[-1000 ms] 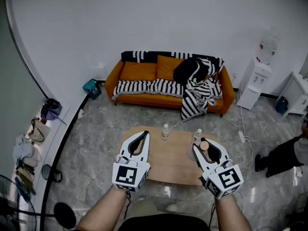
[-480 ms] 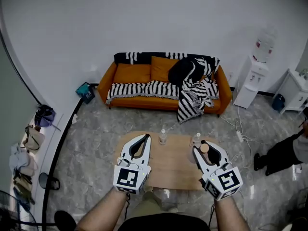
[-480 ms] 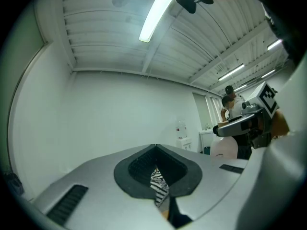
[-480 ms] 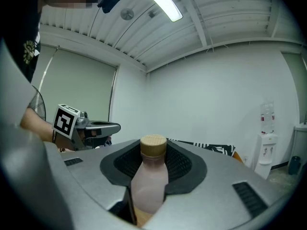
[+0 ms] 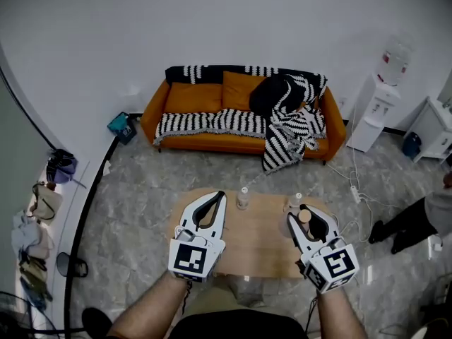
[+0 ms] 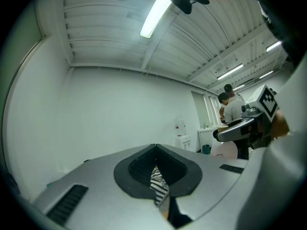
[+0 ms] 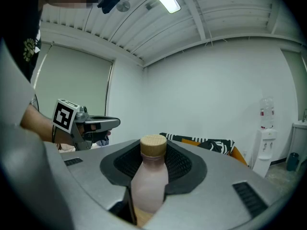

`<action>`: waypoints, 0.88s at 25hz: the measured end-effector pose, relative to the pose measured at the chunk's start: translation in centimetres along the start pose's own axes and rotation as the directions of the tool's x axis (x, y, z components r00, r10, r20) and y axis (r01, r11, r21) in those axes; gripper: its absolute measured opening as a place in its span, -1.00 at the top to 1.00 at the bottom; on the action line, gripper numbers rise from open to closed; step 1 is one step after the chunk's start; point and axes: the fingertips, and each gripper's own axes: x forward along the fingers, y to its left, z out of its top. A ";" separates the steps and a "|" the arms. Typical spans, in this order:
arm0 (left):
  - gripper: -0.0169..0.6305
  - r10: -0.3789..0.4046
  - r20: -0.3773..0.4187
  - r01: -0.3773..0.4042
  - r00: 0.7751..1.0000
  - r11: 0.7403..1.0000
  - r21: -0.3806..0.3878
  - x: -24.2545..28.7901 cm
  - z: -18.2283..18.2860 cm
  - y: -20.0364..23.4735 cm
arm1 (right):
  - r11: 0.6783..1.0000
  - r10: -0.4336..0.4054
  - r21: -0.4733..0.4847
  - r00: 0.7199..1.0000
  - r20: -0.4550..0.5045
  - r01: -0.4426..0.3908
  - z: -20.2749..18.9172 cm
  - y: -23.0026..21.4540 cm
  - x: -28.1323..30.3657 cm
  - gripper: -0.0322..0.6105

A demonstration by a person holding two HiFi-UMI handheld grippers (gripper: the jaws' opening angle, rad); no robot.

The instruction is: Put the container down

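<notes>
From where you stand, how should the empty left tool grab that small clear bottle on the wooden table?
Probably around its straight middle, below the narrower cap, coming in level from the near side. The clear bottle stands upright near the far edge of the table, so its sides are free to pinch. The left tool is shut and would first have to open.

Head view: high, steeply down on oval light-wood table (image 5: 258, 235), facing orange sofa w/ striped throws (image 5: 187, 97). Gripper views: close along own jaws, tilted up to ribbed white ceiling (image 6: 120, 28); all 3 share white water dispenser (image 7: 264, 138).
</notes>
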 end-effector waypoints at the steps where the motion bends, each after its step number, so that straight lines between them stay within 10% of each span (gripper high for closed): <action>1: 0.91 -0.001 -0.003 0.001 1.000 1.000 -0.002 0.1 -0.5 0.1 | 1.000 -0.005 -0.003 1.000 -0.003 0.005 -0.4 -0.2 0.2 0.44; 22: 0.91 -0.034 -0.058 0.029 0.998 0.995 -0.093 2.1 -8.4 -3.9 | 0.999 -0.041 0.023 0.996 -0.078 0.043 -9.6 -2.8 0.7 0.44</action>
